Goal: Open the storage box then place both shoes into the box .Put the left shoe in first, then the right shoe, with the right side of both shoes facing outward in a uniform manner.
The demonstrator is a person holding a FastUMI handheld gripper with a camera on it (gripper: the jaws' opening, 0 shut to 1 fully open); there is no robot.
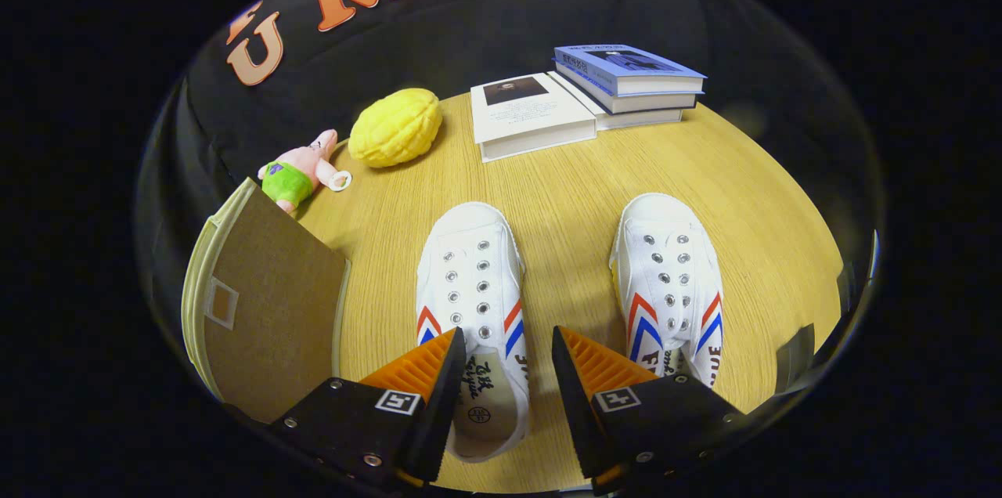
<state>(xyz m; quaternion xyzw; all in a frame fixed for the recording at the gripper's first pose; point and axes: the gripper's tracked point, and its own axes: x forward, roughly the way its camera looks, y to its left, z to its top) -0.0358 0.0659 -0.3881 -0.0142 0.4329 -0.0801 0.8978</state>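
On wooden table (595, 193): gripper (505, 357) fingers apart over left shoe (472, 302); right shoe (672, 286) at 3 o'clock, box (270, 302) at 9. Looks like left-shoe pickup; next, squeeze its side wall.

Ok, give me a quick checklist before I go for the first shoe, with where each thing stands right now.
1. Fingers open: ok. The gripper has its fingers spread apart.
2. Left shoe lined up: ok. Its heel opening lies between the fingers, toe pointing away.
3. Grip on the shoe: not ok. The fingers press on nothing yet.
4. Right shoe out of the way: ok. It lies apart, beside the other finger.
5. Box open: cannot tell. A brown panel faces up next to the left shoe.
6. Other things clear: ok. The books, yellow toy and pink doll lie beyond the shoes.
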